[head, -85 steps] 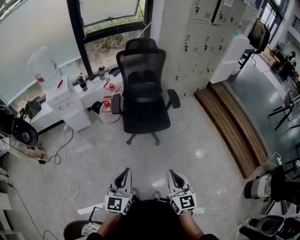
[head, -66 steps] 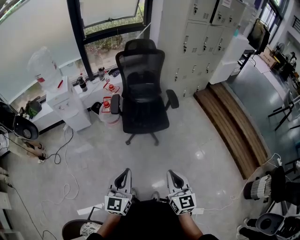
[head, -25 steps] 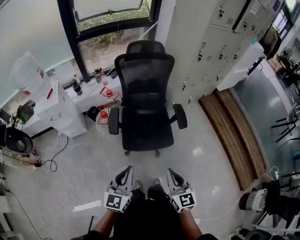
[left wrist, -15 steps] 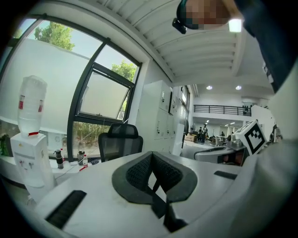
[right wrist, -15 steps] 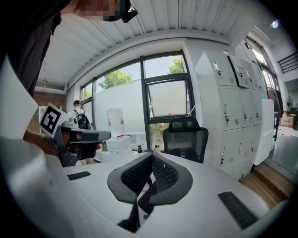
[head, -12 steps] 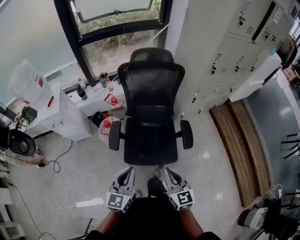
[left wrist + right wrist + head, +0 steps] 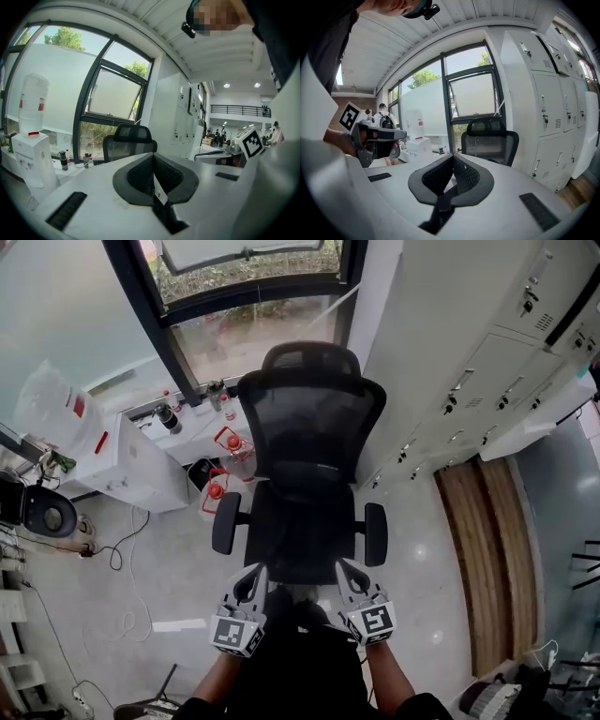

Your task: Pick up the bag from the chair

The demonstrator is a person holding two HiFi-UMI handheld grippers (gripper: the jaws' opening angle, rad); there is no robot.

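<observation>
A black mesh office chair (image 7: 305, 470) stands facing me in front of the window. A dark shape (image 7: 302, 476) lies at the back of its seat; against the black chair I cannot tell whether it is the bag. My left gripper (image 7: 254, 571) and right gripper (image 7: 346, 567) are side by side just before the seat's front edge, both shut and empty. In the left gripper view the chair (image 7: 127, 142) shows beyond the shut left gripper (image 7: 152, 158). The right gripper view has the chair (image 7: 490, 137) behind the shut right gripper (image 7: 453, 156).
White lockers (image 7: 487, 352) stand right of the chair, with a wooden step (image 7: 487, 559) below them. A white water dispenser (image 7: 122, 460) with its bottle (image 7: 52, 399), red-capped jugs (image 7: 217, 488), a low shelf with bottles (image 7: 183, 418) and a fan (image 7: 42, 512) are on the left. Cables (image 7: 56, 643) lie on the floor.
The head view has come steadily closer to the chair, which now sits just beyond both grippers. The grippers stay shut and side by side.
</observation>
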